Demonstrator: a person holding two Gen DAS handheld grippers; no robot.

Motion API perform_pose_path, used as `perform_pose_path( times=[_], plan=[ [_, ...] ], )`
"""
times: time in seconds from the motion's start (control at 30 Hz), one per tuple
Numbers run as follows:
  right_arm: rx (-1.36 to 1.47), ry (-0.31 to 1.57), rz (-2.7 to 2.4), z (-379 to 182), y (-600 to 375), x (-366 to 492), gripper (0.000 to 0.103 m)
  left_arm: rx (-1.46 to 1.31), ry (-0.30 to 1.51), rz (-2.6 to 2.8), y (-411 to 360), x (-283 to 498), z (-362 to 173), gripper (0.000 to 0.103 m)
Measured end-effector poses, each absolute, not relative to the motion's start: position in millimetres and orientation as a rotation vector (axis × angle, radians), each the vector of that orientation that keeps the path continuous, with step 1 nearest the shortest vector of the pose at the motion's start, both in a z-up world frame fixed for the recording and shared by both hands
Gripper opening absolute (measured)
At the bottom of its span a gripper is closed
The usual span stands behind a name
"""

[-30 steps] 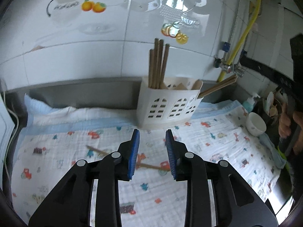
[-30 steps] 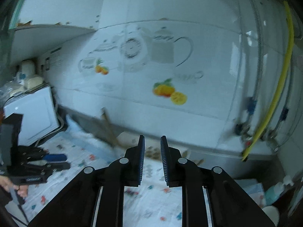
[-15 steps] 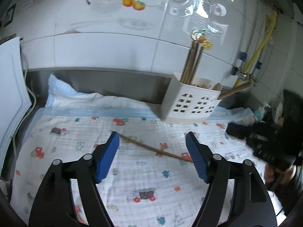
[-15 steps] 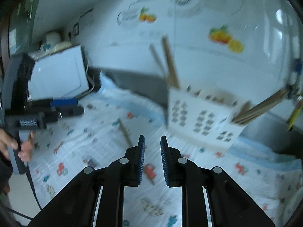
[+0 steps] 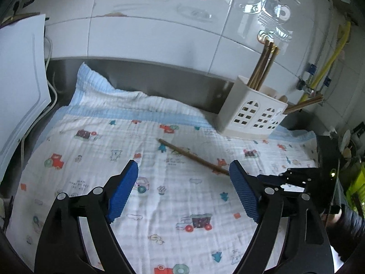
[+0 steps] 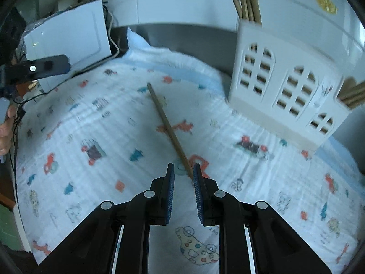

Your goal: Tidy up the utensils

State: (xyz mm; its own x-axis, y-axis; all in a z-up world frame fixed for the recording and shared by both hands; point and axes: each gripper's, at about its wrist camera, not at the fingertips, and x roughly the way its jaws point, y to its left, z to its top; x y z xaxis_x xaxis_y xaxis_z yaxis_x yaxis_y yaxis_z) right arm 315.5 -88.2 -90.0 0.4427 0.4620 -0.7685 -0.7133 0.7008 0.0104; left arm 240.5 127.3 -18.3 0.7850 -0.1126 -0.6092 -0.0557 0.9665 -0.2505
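A single brown chopstick (image 5: 192, 156) lies flat on the printed cloth; it also shows in the right wrist view (image 6: 167, 127). A white slotted utensil holder (image 5: 253, 111) stands at the back by the wall with several chopsticks (image 5: 262, 65) upright in it; it also shows in the right wrist view (image 6: 287, 84). My left gripper (image 5: 183, 190) is wide open and empty above the cloth, near the chopstick. My right gripper (image 6: 183, 185) is partly open, its jaws on either side of the chopstick's near end, not closed on it. The right gripper also shows in the left wrist view (image 5: 294, 178).
A white cloth with cartoon prints (image 5: 159, 182) covers the counter. A white appliance (image 6: 66, 38) with cables stands at the left. A yellow hose and pipe fittings (image 5: 328, 64) run along the tiled wall at the right. More chopsticks (image 6: 353, 93) stick out sideways from the holder.
My left gripper has opened wide and swung left over the cloth. My right gripper has dropped from facing the wall down to the chopstick's near end.
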Motion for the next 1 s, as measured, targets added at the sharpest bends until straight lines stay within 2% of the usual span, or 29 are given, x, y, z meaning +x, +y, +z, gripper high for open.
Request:
perform_pose_path(
  times=[0.33, 0.5, 0.63, 0.83, 1.0],
  plan=[
    [-0.388, 0.823, 0.753, -104, -87, 322, 0.017, -0.273, 0.689, -0.039, 123, 245, -26, 0.081],
    [-0.424, 0.798, 0.746, -104, -85, 313, 0.006, -0.271, 0.699, -0.045, 118, 245, -29, 0.081],
    [-0.409, 0.785, 0.743, -99, -87, 304, 0.005, -0.279, 0.697, -0.050, 115, 242, -30, 0.081],
    [-0.367, 0.688, 0.722, -61, -104, 279, 0.005, -0.289, 0.680, -0.051, 116, 235, -23, 0.081],
    [-0.289, 0.571, 0.695, -2, -120, 264, 0.005, -0.298, 0.670, -0.069, 111, 230, -19, 0.081]
  ],
)
